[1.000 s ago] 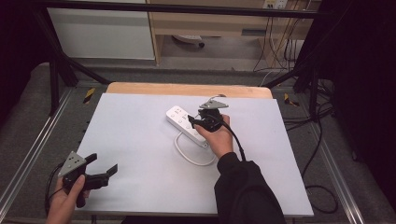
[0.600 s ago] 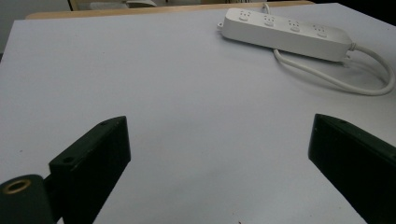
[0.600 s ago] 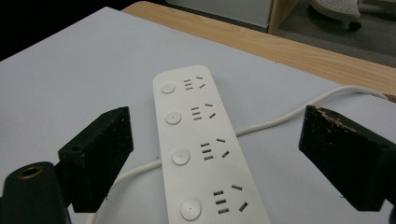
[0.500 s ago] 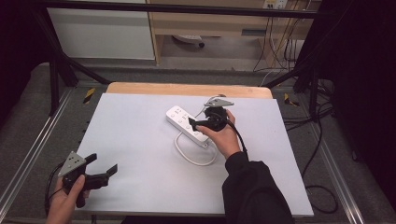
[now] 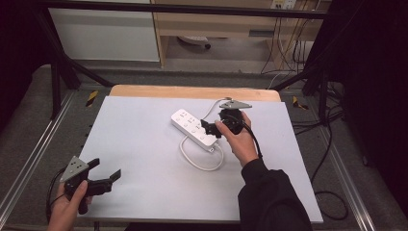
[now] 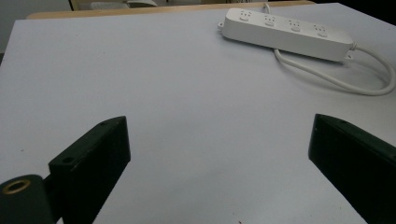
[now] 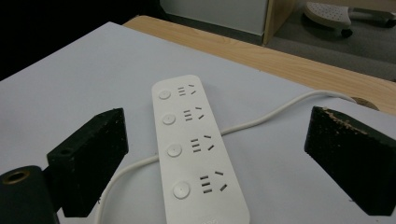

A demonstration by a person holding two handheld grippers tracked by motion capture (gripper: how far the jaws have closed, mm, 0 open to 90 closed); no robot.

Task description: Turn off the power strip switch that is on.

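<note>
At the near left corner of the worktop (image 5: 144, 144), the left gripper (image 5: 103, 174) hangs in a hand, its jaws spread wide with nothing between them; in the left gripper view bare white surface lies under them. Farther in, past the middle and toward the far edge, lies one white power strip (image 5: 194, 130), set at a slant. It carries four sockets in a row, each with one round button beside it, counted in the right gripper view (image 7: 196, 149); a faint mark at its near end is too small to read, and no other writing shows. Its single white cord (image 5: 202, 162) loops toward the near edge and another stretch runs from the strip's far side toward the wooden far edge. The right gripper (image 5: 210, 129) hovers at the strip's right end; its jaws have just been opening and now stand wide on either side of the strip, not pressing it.
</note>
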